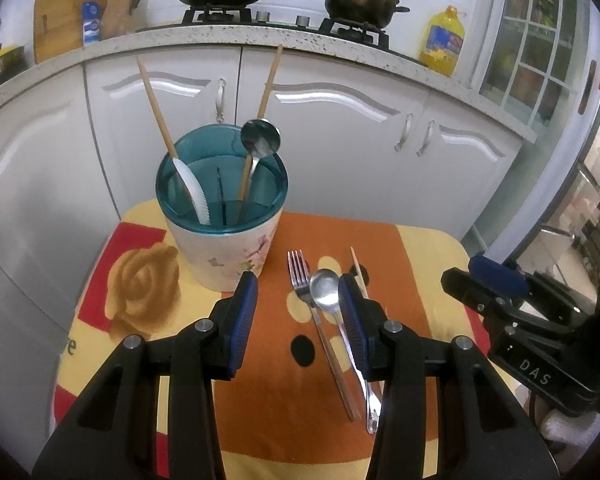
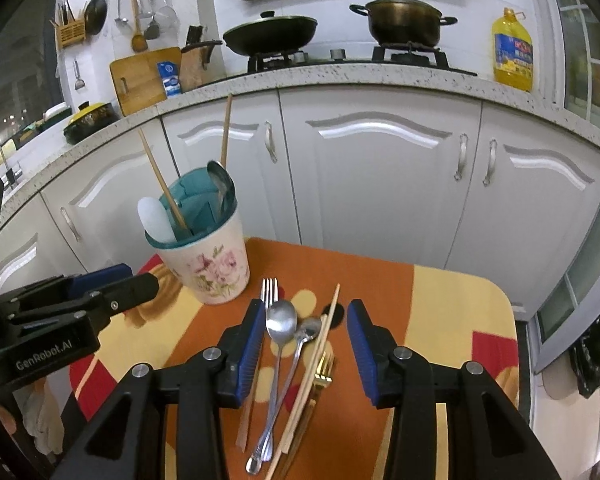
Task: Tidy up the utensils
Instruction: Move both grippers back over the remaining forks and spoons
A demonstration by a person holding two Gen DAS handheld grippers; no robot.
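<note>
our right tool is spread wide and empty, straddling the loose utensils on the table, whose long axes run along its fingers. the holder cup stands ahead-left. our left tool, also wide, hovers nearer the cup.

Holder left of loose cutlery

White cabinet doors with curved silver handles run under a speckled countertop. Up top, a wok and a lidded pot sit on the gas hob (tiled wall behind). Yellow oil bottle at the right end.
</note>
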